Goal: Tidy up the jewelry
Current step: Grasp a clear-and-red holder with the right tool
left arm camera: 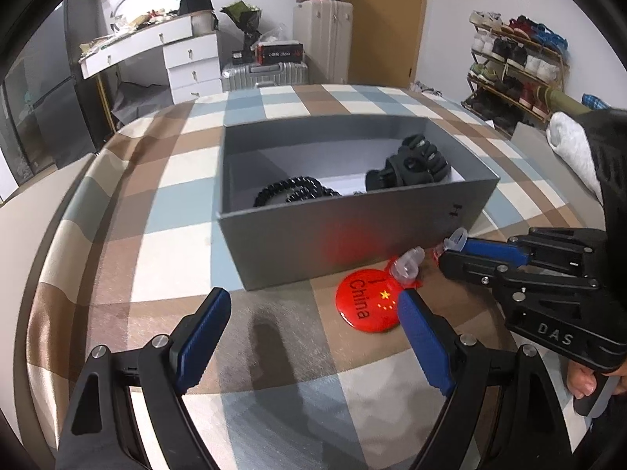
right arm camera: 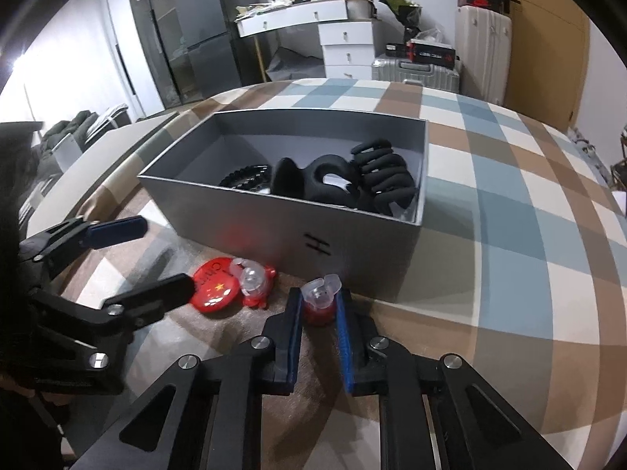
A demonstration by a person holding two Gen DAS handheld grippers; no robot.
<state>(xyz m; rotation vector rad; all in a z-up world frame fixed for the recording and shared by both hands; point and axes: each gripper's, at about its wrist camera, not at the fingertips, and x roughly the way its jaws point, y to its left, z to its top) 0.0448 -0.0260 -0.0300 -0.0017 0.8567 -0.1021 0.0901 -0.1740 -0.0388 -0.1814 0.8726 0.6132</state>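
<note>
Nearest, in the right wrist view, the right gripper (right arm camera: 319, 305) is clamped on a small red clip (right arm camera: 318, 303) with a clear plastic top; the clip sits upright between the blue pads, resting on or just above the checked cloth (right arm camera: 509, 203). At about ten o'clock from it lie a red badge (right arm camera: 213, 288) and a second clip (right arm camera: 254, 284), touching each other, just beside the box's near wall. The left gripper (left arm camera: 313, 337) hangs wide open and empty; the badge lies close to the tip of its right finger, at roughly one o'clock in its own view, so the left hand is the nearer one for that pair.

Beyond, the grey box (right arm camera: 243, 227) stands with its long axis running left to right across the right wrist view. Its near wall lies directly at twelve o'clock from the held clip. Inside are a black beaded bracelet (right arm camera: 247, 176) at the left and black claw clips (right arm camera: 376, 180) at the right.

Judgement: the held clip must rise above the near wall and travel forward; free floor appears only at the box's left rear.
</note>
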